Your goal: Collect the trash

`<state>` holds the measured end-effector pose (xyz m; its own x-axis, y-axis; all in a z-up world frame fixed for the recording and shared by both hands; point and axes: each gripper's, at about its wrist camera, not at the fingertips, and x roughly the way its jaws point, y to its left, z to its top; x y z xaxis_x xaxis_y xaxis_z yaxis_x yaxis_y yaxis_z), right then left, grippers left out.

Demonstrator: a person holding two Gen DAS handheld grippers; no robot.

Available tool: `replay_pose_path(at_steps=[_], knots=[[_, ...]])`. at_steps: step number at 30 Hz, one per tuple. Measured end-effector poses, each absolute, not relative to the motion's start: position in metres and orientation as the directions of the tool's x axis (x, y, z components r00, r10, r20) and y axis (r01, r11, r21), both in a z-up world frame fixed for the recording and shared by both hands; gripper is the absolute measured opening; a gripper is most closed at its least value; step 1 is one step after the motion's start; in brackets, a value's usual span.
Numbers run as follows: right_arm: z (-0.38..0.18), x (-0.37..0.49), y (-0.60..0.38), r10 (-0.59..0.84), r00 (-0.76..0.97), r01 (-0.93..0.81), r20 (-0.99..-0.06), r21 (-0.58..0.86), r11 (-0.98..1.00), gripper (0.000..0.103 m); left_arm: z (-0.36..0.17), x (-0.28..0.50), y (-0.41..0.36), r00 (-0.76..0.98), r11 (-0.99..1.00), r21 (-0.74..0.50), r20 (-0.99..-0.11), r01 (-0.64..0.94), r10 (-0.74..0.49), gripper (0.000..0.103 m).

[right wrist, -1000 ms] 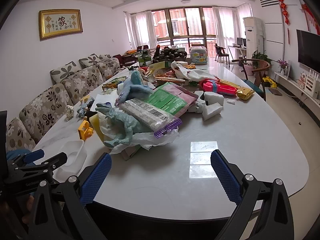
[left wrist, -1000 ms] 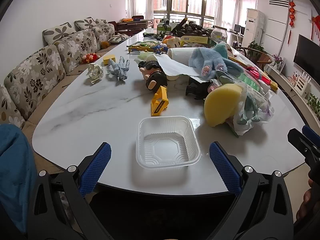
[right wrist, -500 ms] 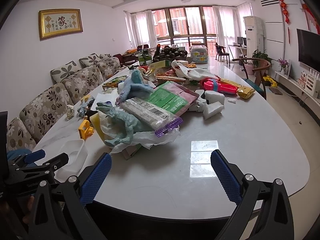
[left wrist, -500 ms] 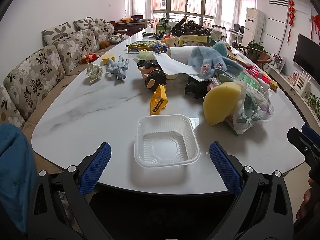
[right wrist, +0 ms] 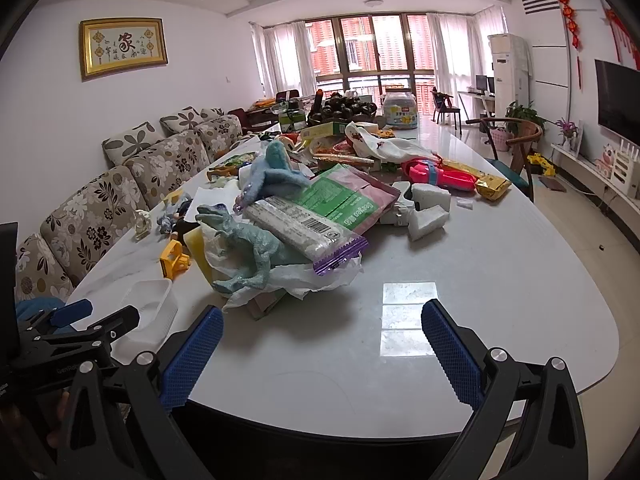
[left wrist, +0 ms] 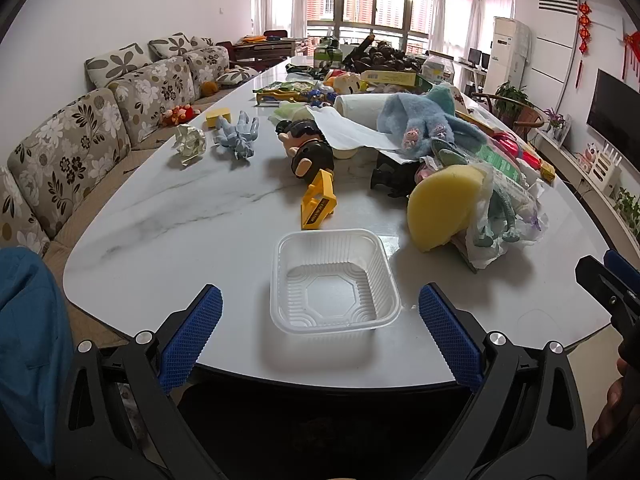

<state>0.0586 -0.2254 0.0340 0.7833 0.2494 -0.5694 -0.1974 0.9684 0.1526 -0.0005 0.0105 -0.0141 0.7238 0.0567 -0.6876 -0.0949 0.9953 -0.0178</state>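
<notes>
A clear plastic food tray (left wrist: 334, 282) sits near the front edge of the white marble table (left wrist: 192, 220). My left gripper (left wrist: 320, 338) is open just short of the tray, its blue pads on either side of it. In the right wrist view the same tray (right wrist: 150, 312) shows at lower left behind the left gripper (right wrist: 76, 320). My right gripper (right wrist: 320, 354) is open over bare tabletop, nothing between its fingers. A crumpled white wrapper (right wrist: 304, 280) and a purple-edged snack packet (right wrist: 308, 232) lie ahead of it under a toy dinosaur (right wrist: 244, 246).
Toys and packets crowd the table's middle: a yellow sponge (left wrist: 444, 208), yellow toy part (left wrist: 318, 200), blue plush (left wrist: 420, 124), crumpled paper ball (left wrist: 190, 142), foam blocks (right wrist: 428, 208). A floral sofa (left wrist: 80, 140) runs along the left. A wooden chair (right wrist: 516, 140) stands at right.
The left wrist view has crept slightly forward and up, so the tray sits a little closer between the pads. The right gripper has barely moved.
</notes>
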Motion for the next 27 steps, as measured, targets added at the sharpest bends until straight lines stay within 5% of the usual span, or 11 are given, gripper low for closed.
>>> replay_pose_path(at_steps=[27], knots=[[0.034, 0.0575, -0.2236, 0.255, 0.779, -0.201, -0.573, 0.157, 0.967, 0.098, -0.0149, -0.0003, 0.0093, 0.724, 0.995, -0.016, -0.688, -0.095, 0.058, 0.096]])
